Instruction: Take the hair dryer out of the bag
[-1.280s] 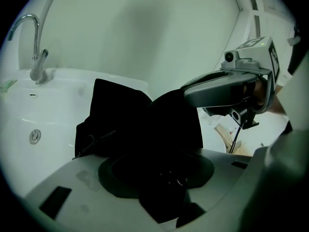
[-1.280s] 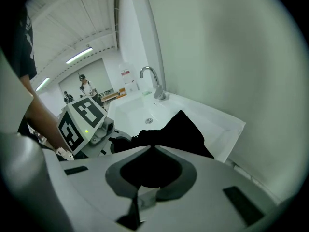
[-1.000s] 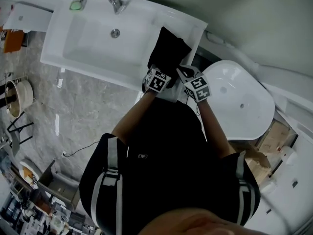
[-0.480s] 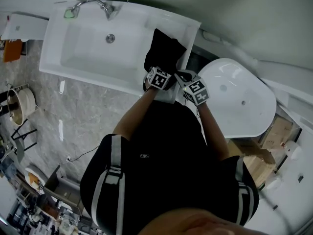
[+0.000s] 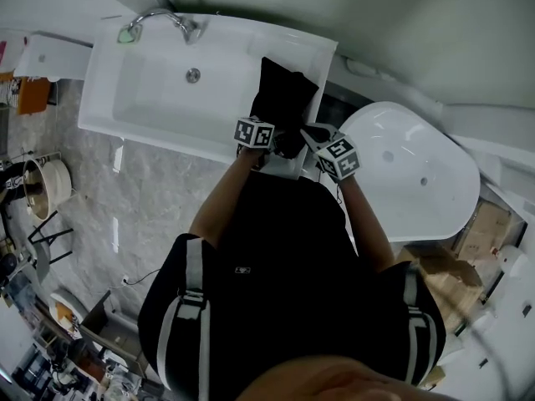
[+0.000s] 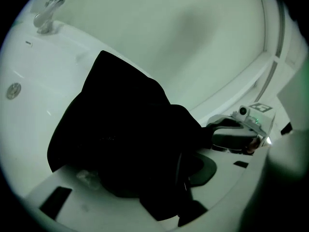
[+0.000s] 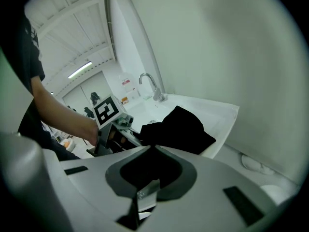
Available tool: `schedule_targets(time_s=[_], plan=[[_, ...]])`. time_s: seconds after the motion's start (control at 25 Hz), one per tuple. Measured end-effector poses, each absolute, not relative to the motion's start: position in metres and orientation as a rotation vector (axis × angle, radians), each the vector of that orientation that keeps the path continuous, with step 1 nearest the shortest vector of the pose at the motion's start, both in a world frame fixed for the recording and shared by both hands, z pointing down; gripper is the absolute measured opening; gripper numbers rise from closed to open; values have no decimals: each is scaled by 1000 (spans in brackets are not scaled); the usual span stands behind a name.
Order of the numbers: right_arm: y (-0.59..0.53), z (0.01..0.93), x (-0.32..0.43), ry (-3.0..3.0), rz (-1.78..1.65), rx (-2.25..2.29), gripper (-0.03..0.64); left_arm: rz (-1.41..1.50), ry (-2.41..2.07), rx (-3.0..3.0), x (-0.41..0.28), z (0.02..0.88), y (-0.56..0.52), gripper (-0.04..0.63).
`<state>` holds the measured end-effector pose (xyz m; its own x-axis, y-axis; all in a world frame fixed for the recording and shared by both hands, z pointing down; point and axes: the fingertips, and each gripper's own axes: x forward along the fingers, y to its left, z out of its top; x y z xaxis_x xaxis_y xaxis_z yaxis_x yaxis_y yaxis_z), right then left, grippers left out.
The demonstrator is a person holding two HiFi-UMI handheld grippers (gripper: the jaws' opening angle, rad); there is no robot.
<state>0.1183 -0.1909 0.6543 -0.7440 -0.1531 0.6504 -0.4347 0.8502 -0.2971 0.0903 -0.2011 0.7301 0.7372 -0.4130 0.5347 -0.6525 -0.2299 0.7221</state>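
A limp black bag (image 5: pixel 282 98) lies on the right ledge of a white sink (image 5: pixel 159 90); it fills the left gripper view as the bag (image 6: pixel 120 134). My left gripper (image 5: pixel 276 144) is at the bag's near edge, and black fabric runs down between its jaws (image 6: pixel 169 202), so it looks shut on the bag. My right gripper (image 5: pixel 311 134) grips the bag's near right corner; its jaws stand almost shut on dark fabric with a small silvery piece (image 7: pixel 145 192). The hair dryer is hidden.
A chrome faucet (image 5: pixel 171 19) stands at the back of the sink. A white oval tub (image 5: pixel 410 174) lies to the right, a wall behind. My own torso fills the lower head view. A pot (image 5: pixel 42 182) and clutter sit on the floor at left.
My left gripper has rolled and shifted a little to the left along the bag's near edge. The right gripper has kept its grip and hardly moved.
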Motion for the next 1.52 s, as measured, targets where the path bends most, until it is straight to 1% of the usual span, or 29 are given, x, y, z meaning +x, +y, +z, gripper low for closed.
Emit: schedule_targets(time_s=[0.24, 0.96, 1.24, 1.4, 1.52], plan=[[-182, 646, 126, -2436, 568, 406, 73, 176, -779, 1894, 97, 708, -183, 213], [-103, 626, 134, -2567, 519, 171, 74, 123, -867, 1998, 100, 671, -115, 215], [-71, 627, 147, -2600, 576, 13, 77, 102, -905, 2021, 102, 664, -92, 215], [-62, 623, 150, -2610, 587, -63, 93, 123, -909, 2052, 103, 659, -82, 215], [-55, 614, 151, -2618, 616, -156, 119, 123, -916, 2062, 98, 656, -77, 215]])
